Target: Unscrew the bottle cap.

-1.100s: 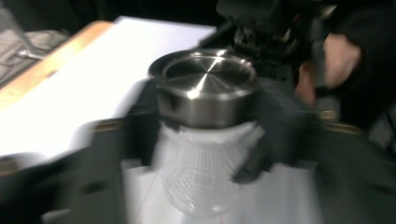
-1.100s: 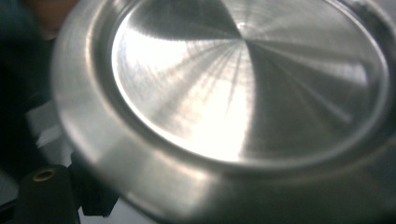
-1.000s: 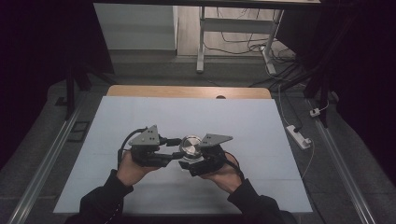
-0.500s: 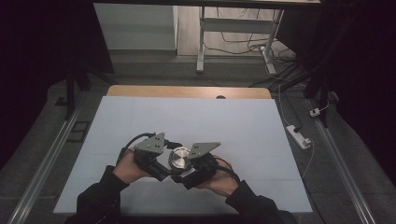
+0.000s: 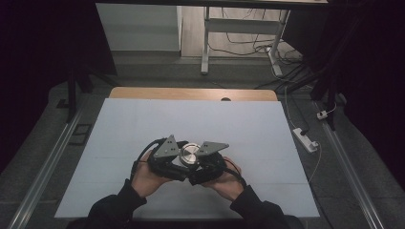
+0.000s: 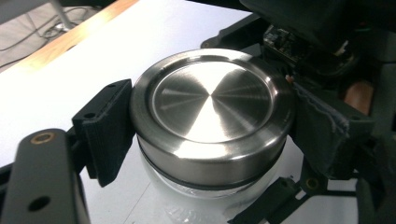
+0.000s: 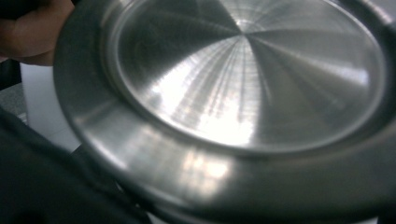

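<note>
A glass jar [image 6: 187, 198] with a brushed steel lid [image 5: 189, 153] is held between both grippers over the near middle of the white table [image 5: 143, 124]. My left gripper [image 5: 183, 160] comes in from the left. In the left gripper view its two black pads [image 6: 107, 126] touch opposite sides of the lid [image 6: 210, 102]; the jaws have just been opening a little, with the lid still between them. My right gripper [image 5: 197, 166] meets the jar from the right. In the right gripper view the lid [image 7: 243, 84] is very close, and the jaws sit dark and blurred below it.
A wooden strip [image 5: 191, 93] borders the table's far edge. A white power strip [image 5: 305, 139] and cables lie on the floor to the right. Metal rails [image 5: 43, 167] run along both sides. Desk legs [image 5: 205, 43] stand beyond the table.
Both hands and the jar have shifted a little toward the near left of the table, and the grippers have drawn closer together around the lid.
</note>
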A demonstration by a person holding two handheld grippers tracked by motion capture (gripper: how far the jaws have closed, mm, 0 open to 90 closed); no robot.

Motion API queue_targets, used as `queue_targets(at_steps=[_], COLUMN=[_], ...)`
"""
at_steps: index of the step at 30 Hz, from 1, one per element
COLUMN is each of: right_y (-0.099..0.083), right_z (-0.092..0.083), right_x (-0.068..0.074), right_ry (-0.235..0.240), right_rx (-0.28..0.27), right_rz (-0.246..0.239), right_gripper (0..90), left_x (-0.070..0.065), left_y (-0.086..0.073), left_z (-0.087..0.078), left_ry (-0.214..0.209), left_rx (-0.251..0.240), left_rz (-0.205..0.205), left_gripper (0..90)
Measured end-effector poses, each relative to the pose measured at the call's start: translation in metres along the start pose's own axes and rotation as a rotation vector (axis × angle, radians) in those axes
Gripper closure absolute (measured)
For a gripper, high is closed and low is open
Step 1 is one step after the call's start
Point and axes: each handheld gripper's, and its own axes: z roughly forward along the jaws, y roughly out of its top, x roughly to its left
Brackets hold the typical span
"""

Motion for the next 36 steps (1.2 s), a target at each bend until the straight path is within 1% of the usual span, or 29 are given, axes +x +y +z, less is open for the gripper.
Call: queue_targets(at_steps=[1,2,3,4,5,7,8,9,12,14,15,18,20,21,24,26,28,30,31,32,33,34,35,36], right_y=[0.0,0.001,0.002,0.003,0.004,0.005,0.005,0.005,0.004,0.004,0.004,0.003,0.003,0.003,0.003,0.003,0.002,0.002,0.001,0.001,0.001,0.001,0.002,0.002], right_z=[-0.001,-0.002,-0.003,-0.004,-0.005,-0.005,-0.005,-0.004,-0.001,0.001,0.001,0.001,0.001,0.001,0.001,0.0,0.0,0.0,0.0,0.0,0.0,0.0,-0.001,-0.001], right_x=[0.001,0.001,0.002,0.003,0.004,0.007,0.008,0.01,0.016,0.018,0.018,0.018,0.018,0.017,0.013,0.01,0.007,0.005,0.004,0.003,0.002,0.003,0.003,0.003], right_ry=[0.008,0.023,0.04,0.061,0.08,0.121,0.138,0.155,0.187,0.194,0.194,0.187,0.173,0.167,0.134,0.109,0.092,0.07,0.062,0.059,0.062,0.067,0.073,0.073], right_rx=[-0.006,-0.014,-0.02,-0.026,-0.031,-0.03,-0.03,-0.024,-0.009,-0.002,-0.002,0.009,0.01,0.009,0.009,0.007,0.004,0.008,0.009,0.012,0.011,0.007,0.002,0.002], right_rz=[-0.001,-0.004,-0.007,-0.015,-0.025,-0.04,-0.05,-0.058,-0.079,-0.086,-0.086,-0.093,-0.094,-0.087,-0.06,-0.038,-0.015,0.003,0.006,0.012,0.015,0.018,0.015,0.015], right_gripper=[14.5,14.5,14.5,14.5,14.5,14.5,14.5,14.5,14.5,14.5,14.5,14.5,14.4,14.5,14.5,14.5,14.5,14.5,14.5,14.5,14.5,14.5,14.5,14.5], left_x=[0.003,0.007,0.012,0.016,0.019,0.025,0.025,0.028,0.028,0.027,0.027,0.024,0.022,0.021,0.016,0.01,0.003,-0.003,-0.004,-0.005,-0.003,-0.001,0.003,0.003], left_y=[0.001,0.001,0.001,0.001,0.001,-0.001,-0.001,-0.004,-0.006,-0.007,-0.007,-0.007,-0.007,-0.006,-0.005,-0.004,-0.003,-0.002,-0.001,0.0,0.001,0.001,0.002,0.002], left_z=[-0.003,-0.007,-0.01,-0.013,-0.017,-0.021,-0.021,-0.024,-0.025,-0.024,-0.024,-0.023,-0.021,-0.021,-0.016,-0.013,-0.009,-0.006,-0.004,-0.004,-0.005,-0.007,-0.01,-0.01], left_ry=[-0.031,-0.073,-0.118,-0.152,-0.175,-0.222,-0.222,-0.271,-0.308,-0.327,-0.327,-0.307,-0.28,-0.263,-0.19,-0.129,-0.057,-0.001,0.011,0.011,0.002,-0.019,-0.053,-0.053], left_rx=[-0.013,-0.031,-0.042,-0.051,-0.057,-0.046,-0.046,-0.044,-0.028,-0.031,-0.031,-0.02,-0.025,-0.028,-0.037,-0.041,-0.05,-0.047,-0.042,-0.035,-0.033,-0.037,-0.044,-0.044], left_rz=[-0.002,-0.012,-0.026,-0.023,-0.005,0.023,0.023,0.059,0.106,0.118,0.118,0.125,0.115,0.105,0.069,0.036,0.002,-0.016,-0.022,-0.022,-0.016,-0.015,-0.019,-0.019], left_gripper=[18.8,17.6,13.6,10.6,10.7,9.4,9.9,10.5,13.4,17.1,19.9,20.1,20.3,20.3,20.4,20.4,20.5,20.4,20.4,20.3,20.2,20.0,19.3,17.4])
